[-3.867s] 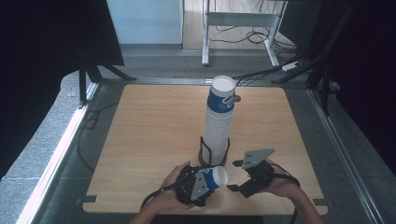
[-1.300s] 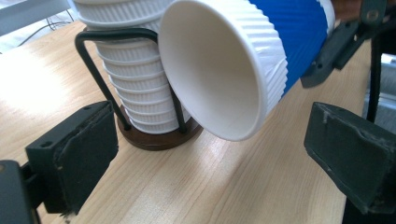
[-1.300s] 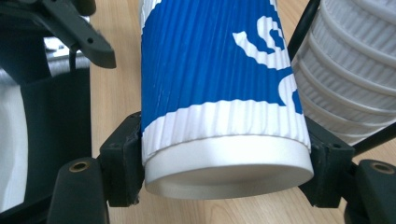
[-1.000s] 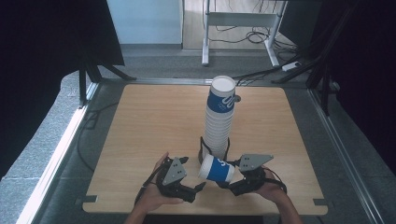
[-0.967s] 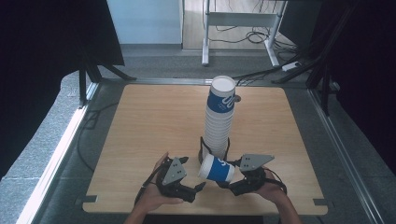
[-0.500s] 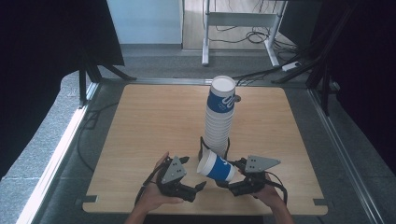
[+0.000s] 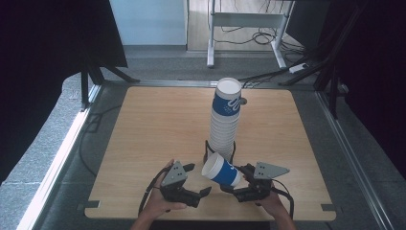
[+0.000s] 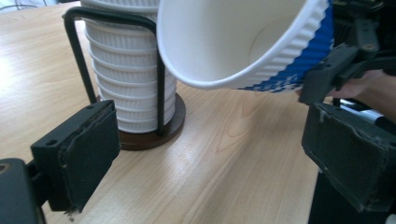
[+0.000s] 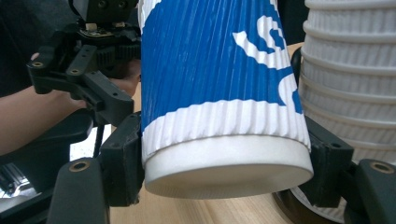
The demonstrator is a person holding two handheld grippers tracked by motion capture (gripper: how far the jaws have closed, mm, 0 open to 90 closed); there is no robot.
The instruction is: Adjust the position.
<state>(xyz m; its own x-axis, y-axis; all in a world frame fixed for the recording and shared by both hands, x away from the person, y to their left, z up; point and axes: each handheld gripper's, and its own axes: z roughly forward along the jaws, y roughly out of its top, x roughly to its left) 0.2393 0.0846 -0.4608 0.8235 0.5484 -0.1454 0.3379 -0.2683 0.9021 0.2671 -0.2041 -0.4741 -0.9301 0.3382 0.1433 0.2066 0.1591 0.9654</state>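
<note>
— Right gripper (image 7: 234, 184) first: what has it got?

— Its jaws are clamped on a blue-and-white paper cup (image 7: 221, 170), one pad on each side of the ribbed wall close to the cup's base. The cup lies tilted, its open mouth turned toward the left gripper (image 7: 194, 181) and slightly up, clear of the tabletop.

— And the left one?

— Nothing held. Its jaws stand wide apart and have just been closing a little, with only bare wood between the pads. In the left gripper view the cup's rim hangs above and beyond those pads, not touching them.

— What are they working on?

— A square wooden table (image 7: 143, 124) with a light grain, seen from above. Near its middle a tall stack of cups (image 7: 224, 122) stands upright in a black wire holder (image 7: 208, 152) on a round dark base. The held cup sits just in front of that holder, on the person's side, between the two grippers.

— And around the table?

— Grey carpeted floor (image 7: 43, 158) on the left, dark curtains (image 7: 48, 38) at both sides, a white metal frame (image 7: 246, 19) and loose cables (image 7: 268, 72) beyond the far edge. The person's hands come in from the bottom, one behind each gripper.
</note>
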